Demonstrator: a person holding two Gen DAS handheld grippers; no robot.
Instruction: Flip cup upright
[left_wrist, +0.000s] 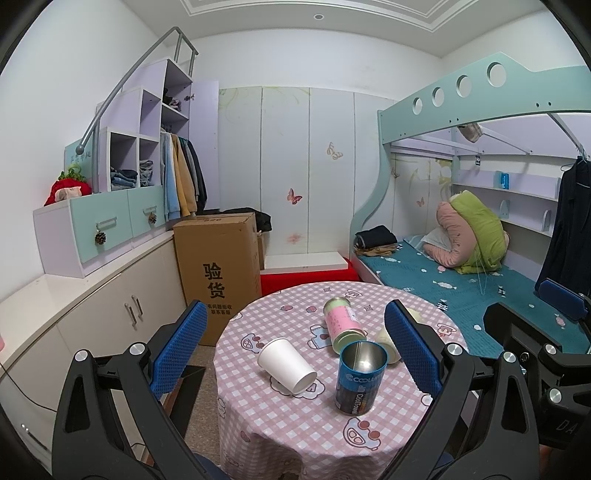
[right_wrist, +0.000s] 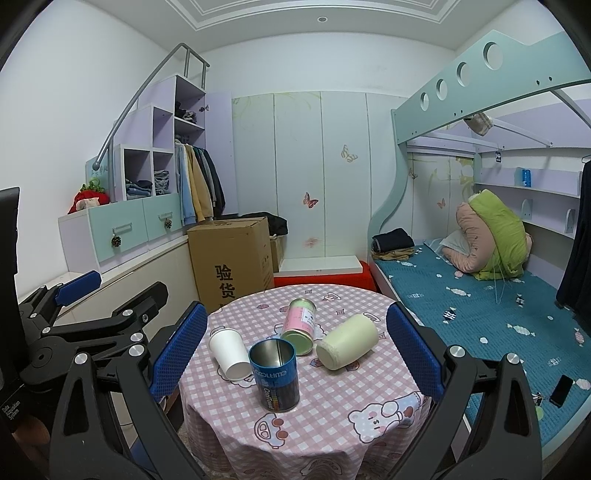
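Observation:
A white paper cup lies on its side on the round table, mouth toward me; it also shows in the right wrist view. A cream cup lies on its side to the right, partly hidden behind my left finger in the left wrist view. A blue tin stands upright, open end up; it also shows in the right wrist view. A pink-and-green tin lies on its side behind it. My left gripper and my right gripper are both open and empty, held back above the table's near side.
The table wears a pink checked cloth. A cardboard box stands to its left, a bunk bed with a teal mattress to its right. White cabinets run along the left wall.

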